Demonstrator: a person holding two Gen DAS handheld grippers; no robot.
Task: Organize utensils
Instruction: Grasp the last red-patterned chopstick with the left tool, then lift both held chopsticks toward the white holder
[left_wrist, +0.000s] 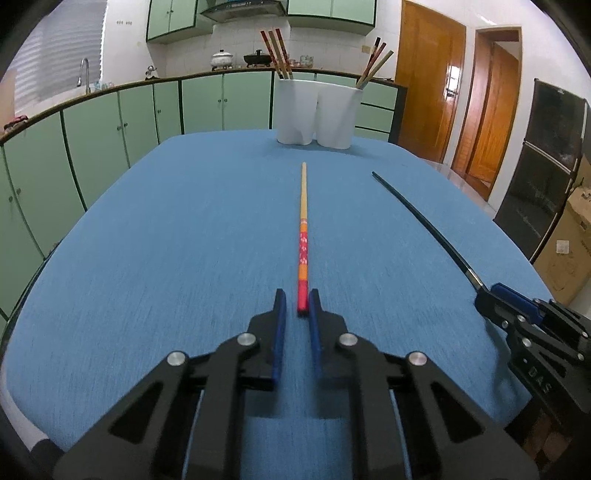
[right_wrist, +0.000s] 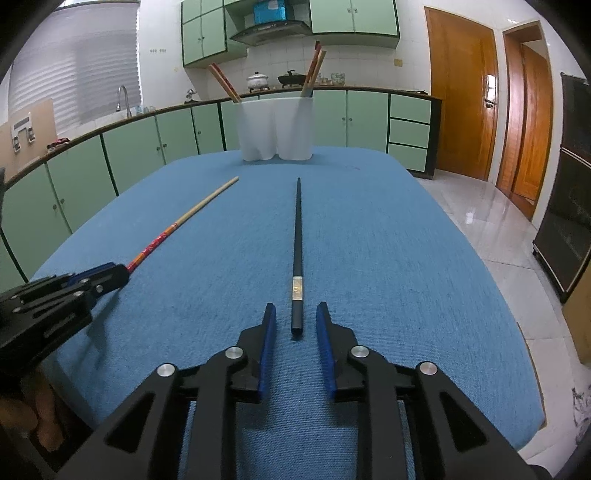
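On the blue bench (left_wrist: 147, 240), the left tool (left_wrist: 295, 299) is pressed together on the red end of the patterned chopstick (left_wrist: 303, 236); the right tool (right_wrist: 295, 314) stands slightly spread around the black chopstick (right_wrist: 297, 240), pads apart from it, both chopsticks pointing toward the white holder (right_wrist: 277, 125)

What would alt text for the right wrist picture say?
A black chopstick lies on a blue tablecloth, its near end between the right tool's open blue pads. Beyond stands a white holder with chopsticks; at left, the left tool meets a red-patterned chopstick.
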